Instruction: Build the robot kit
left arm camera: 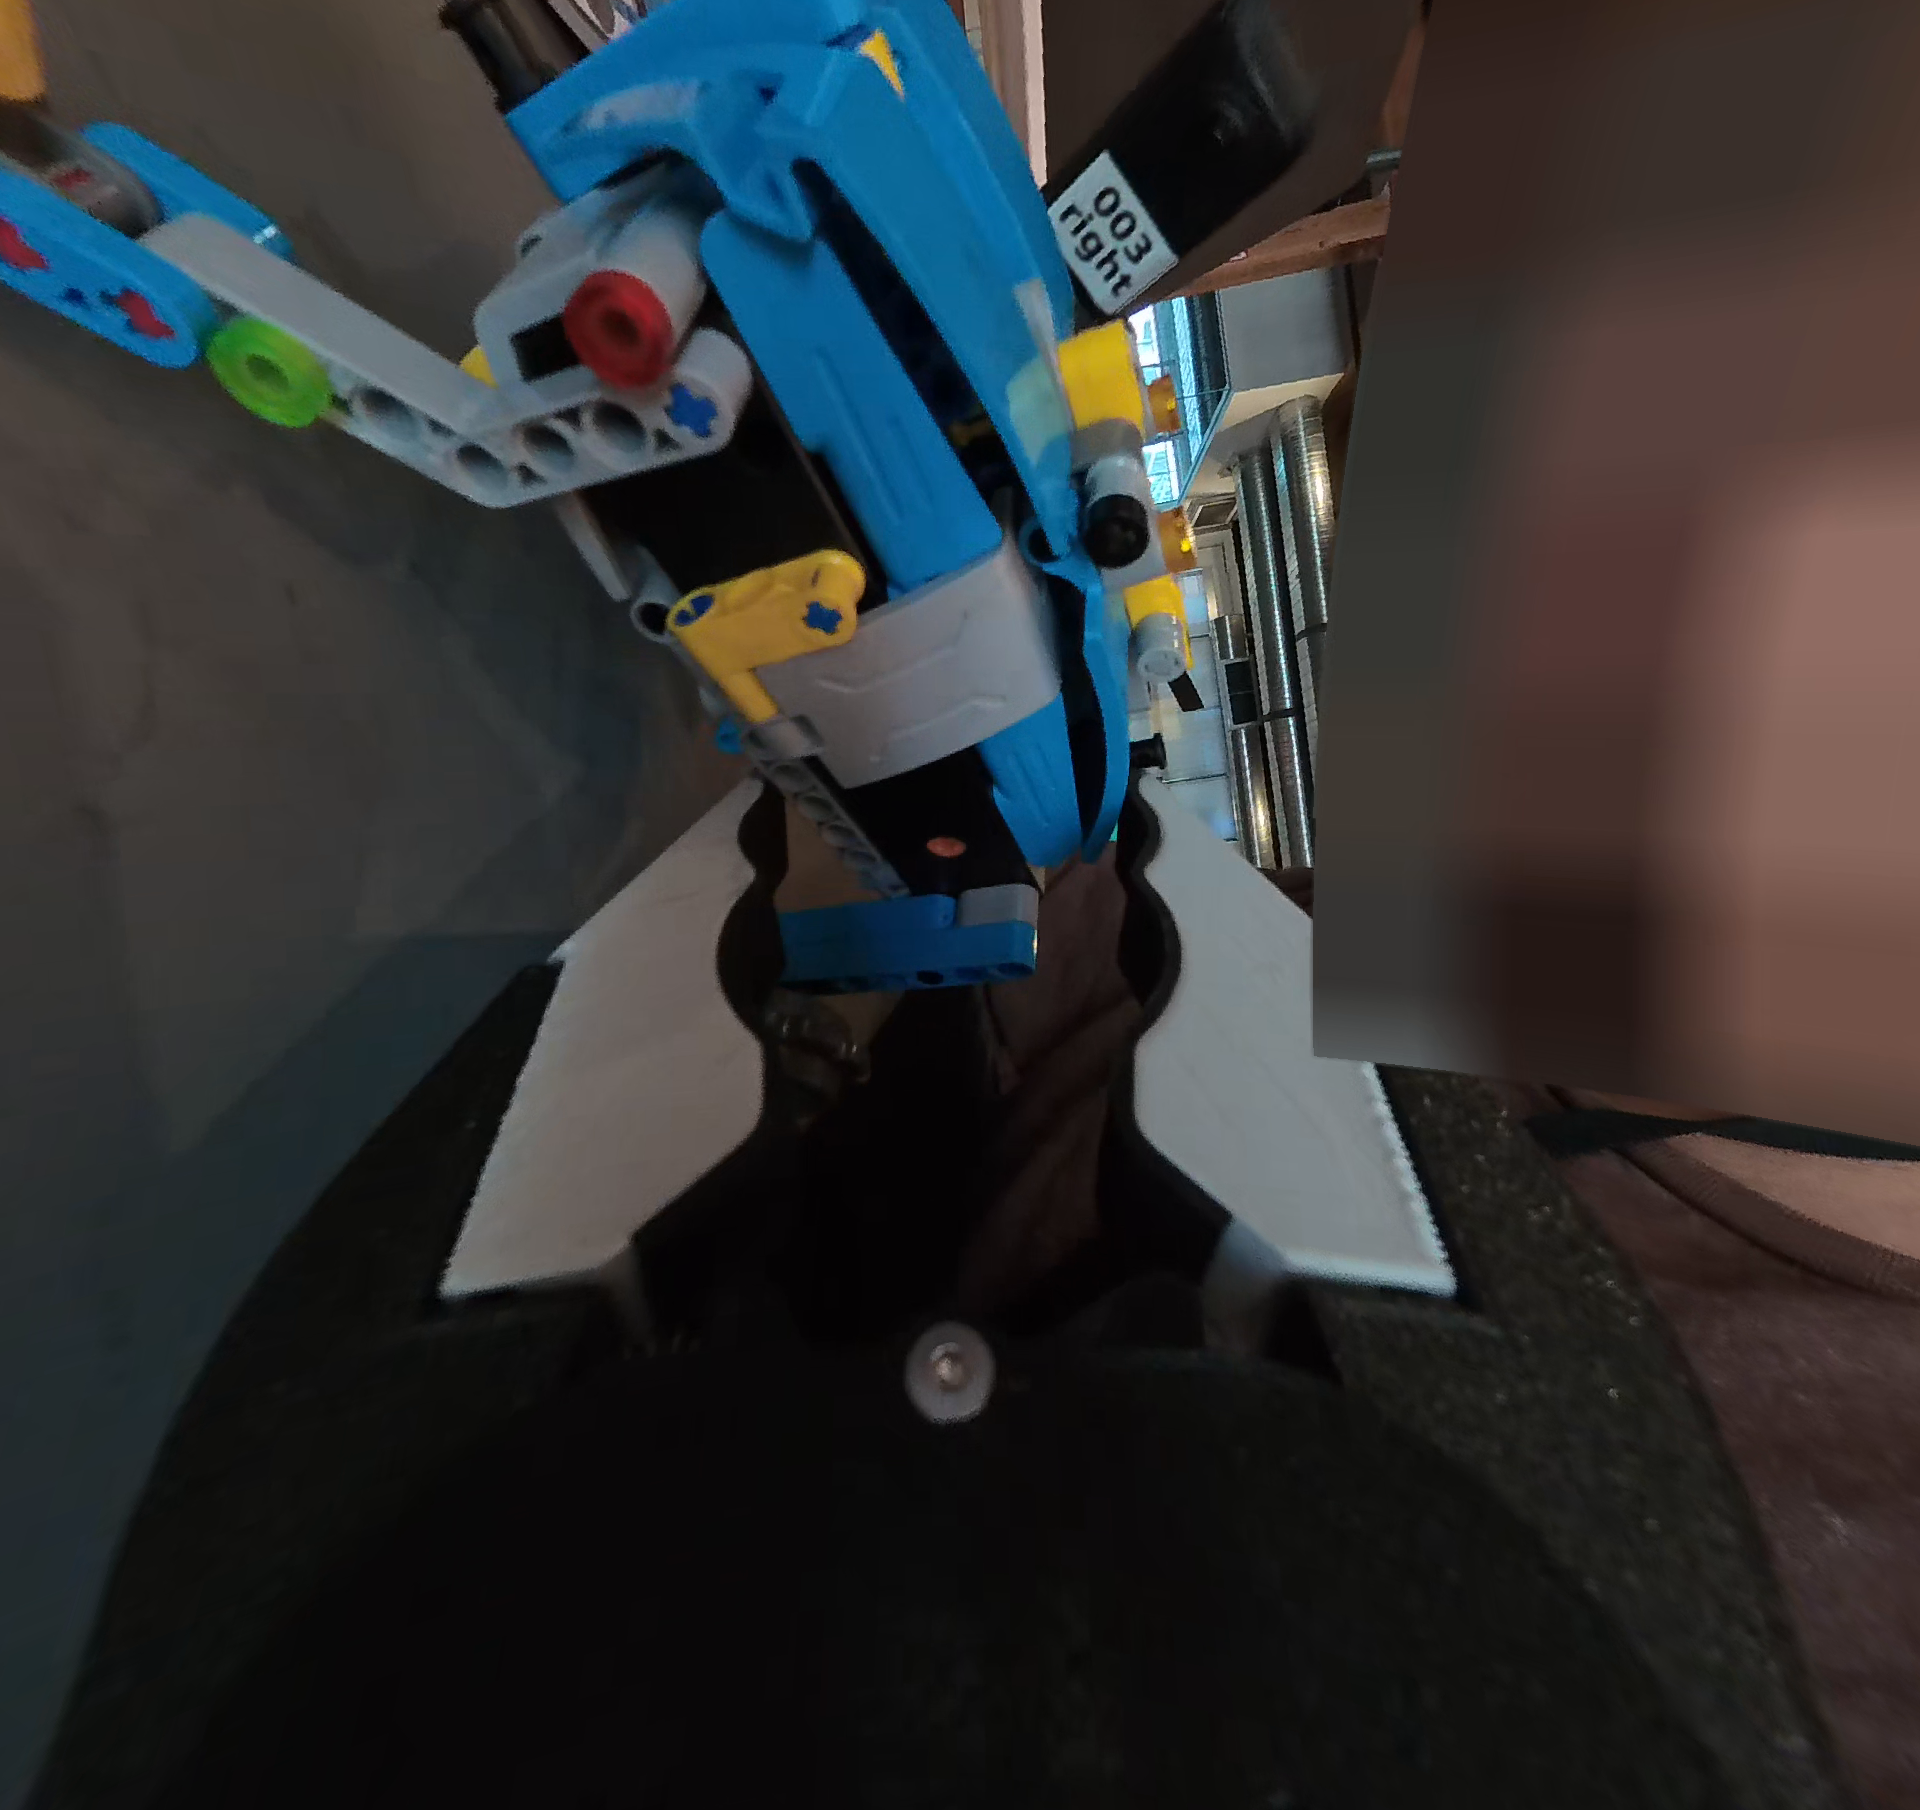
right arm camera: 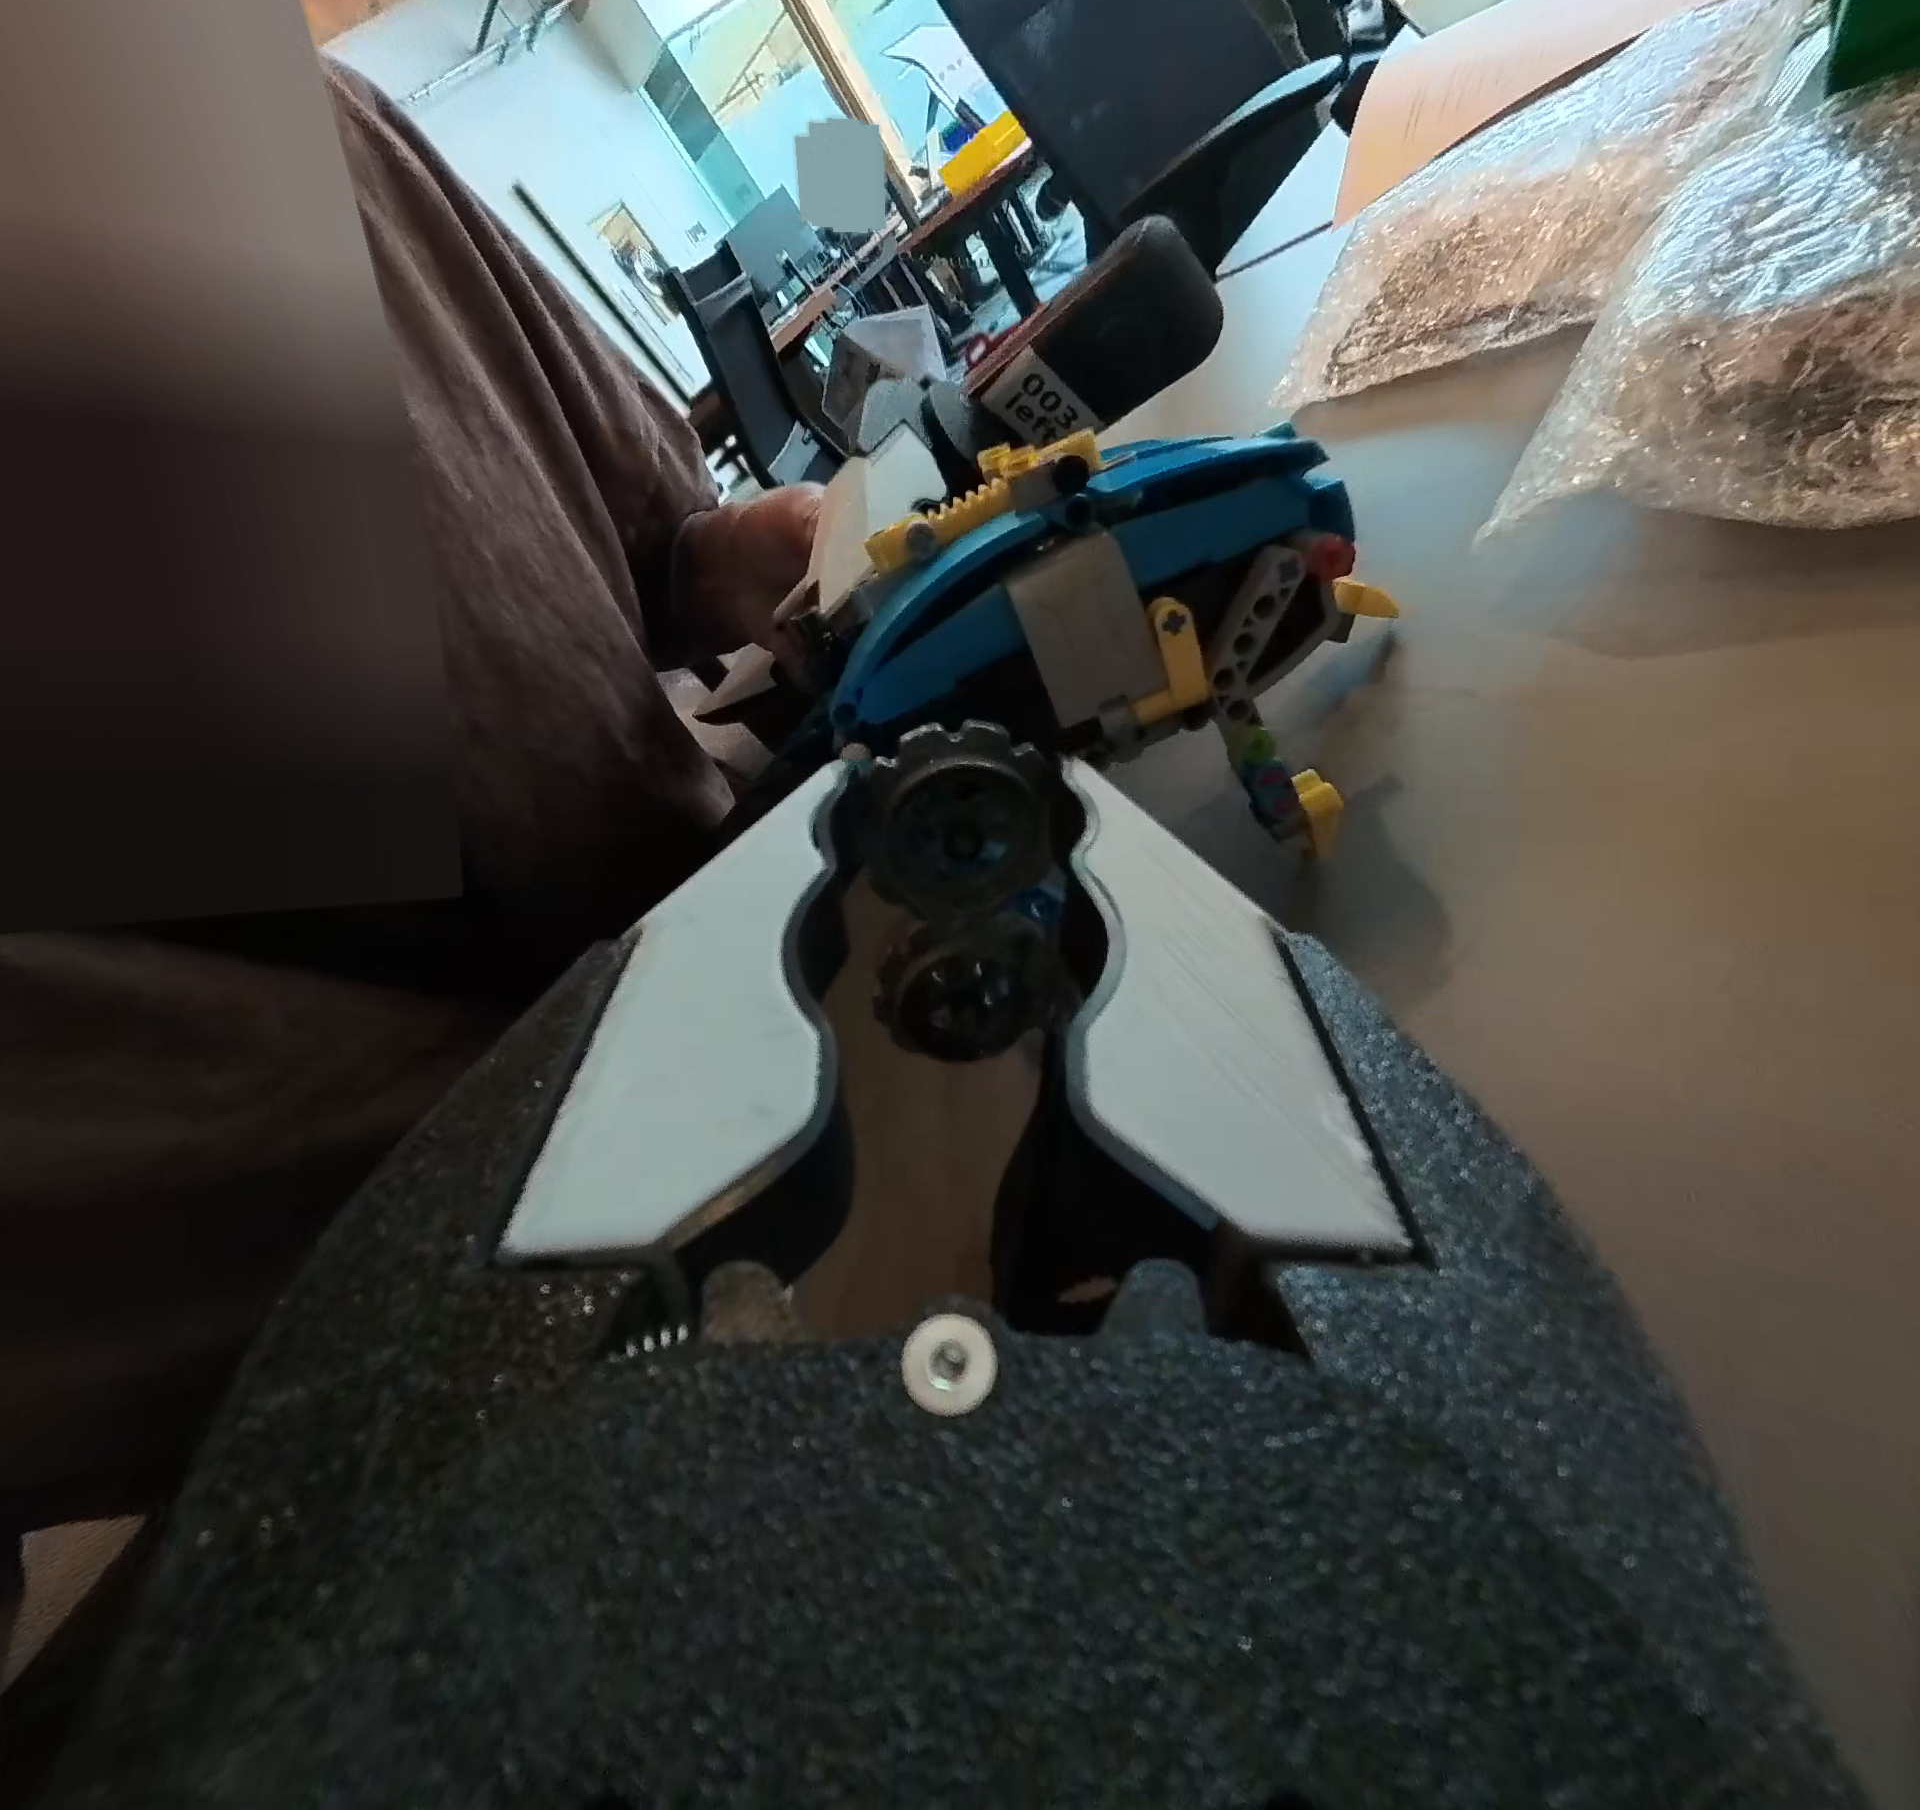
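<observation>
Toy vehicle (left arm camera: 831,472) of blue bricks, held over bench (right arm camera: 1610,825): left gripper (left arm camera: 940,887) jaws clamped on its end, right gripper (right arm camera: 961,825) jaws closed around black wheel (right arm camera: 951,820).

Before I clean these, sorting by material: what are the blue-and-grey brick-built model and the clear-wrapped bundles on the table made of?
Blue-and-grey brick-built model: apparently moulded hard plastic, smooth and slightly glossy, with pin holes. Clear-wrapped bundles: crinkled, shiny bubble wrap or plastic film; the contents are unclear.
</observation>
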{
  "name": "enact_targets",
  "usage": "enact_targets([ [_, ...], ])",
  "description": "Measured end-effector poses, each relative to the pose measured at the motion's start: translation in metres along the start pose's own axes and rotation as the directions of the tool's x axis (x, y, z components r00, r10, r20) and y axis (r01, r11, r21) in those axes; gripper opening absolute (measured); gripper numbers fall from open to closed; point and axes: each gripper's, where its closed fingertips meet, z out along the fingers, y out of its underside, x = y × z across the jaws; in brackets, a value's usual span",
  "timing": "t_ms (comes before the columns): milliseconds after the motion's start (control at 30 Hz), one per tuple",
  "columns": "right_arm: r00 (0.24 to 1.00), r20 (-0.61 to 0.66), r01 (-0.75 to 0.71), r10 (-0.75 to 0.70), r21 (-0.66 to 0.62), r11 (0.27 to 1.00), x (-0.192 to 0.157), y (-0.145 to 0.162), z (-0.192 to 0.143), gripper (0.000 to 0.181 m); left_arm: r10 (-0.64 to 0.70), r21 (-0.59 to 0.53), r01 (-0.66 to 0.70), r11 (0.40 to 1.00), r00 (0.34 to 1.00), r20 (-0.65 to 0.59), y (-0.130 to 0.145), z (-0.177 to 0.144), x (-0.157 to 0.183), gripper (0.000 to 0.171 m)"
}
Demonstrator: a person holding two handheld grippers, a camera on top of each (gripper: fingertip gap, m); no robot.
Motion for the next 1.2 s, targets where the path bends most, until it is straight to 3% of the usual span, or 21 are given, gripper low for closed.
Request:
enact_targets([
  [200,0.996,-0.048,0.075,-0.073,0.033,0.997,0.0,-0.008,0.001,0.036,-0.003,0.001,0.003,1.0,1.0,-0.005,0.0,0.0,0.0,0.064],
  [400,1.0,0.006,-0.018,0.018,0.033,0.999,-0.001,-0.005,0.002,0.036,-0.005,-0.001,0.005,1.0,1.0,-0.009,0.001,0.0,0.0,0.064],
  [567,1.0,-0.011,0.004,-0.004,0.041,0.999,-0.001,-0.008,0.003,0.037,-0.004,-0.001,0.004,1.0,1.0,-0.008,0.001,0.0,0.0,0.064],
  [1067,0.988,0.009,0.153,-0.155,0.112,0.982,-0.006,-0.009,0.003,0.036,-0.025,-0.007,0.024,1.0,0.999,-0.026,0.001,0.0,0.001,0.063],
  [1133,0.991,0.014,0.132,-0.134,0.108,0.985,-0.004,-0.009,0.003,0.035,-0.034,-0.009,0.034,0.999,0.999,-0.033,0.001,-0.001,0.001,0.063],
  [1200,0.999,0.032,0.005,-0.008,0.085,0.996,0.002,-0.009,0.004,0.036,-0.033,-0.008,0.033,0.999,0.999,-0.032,0.001,-0.001,0.001,0.063],
])
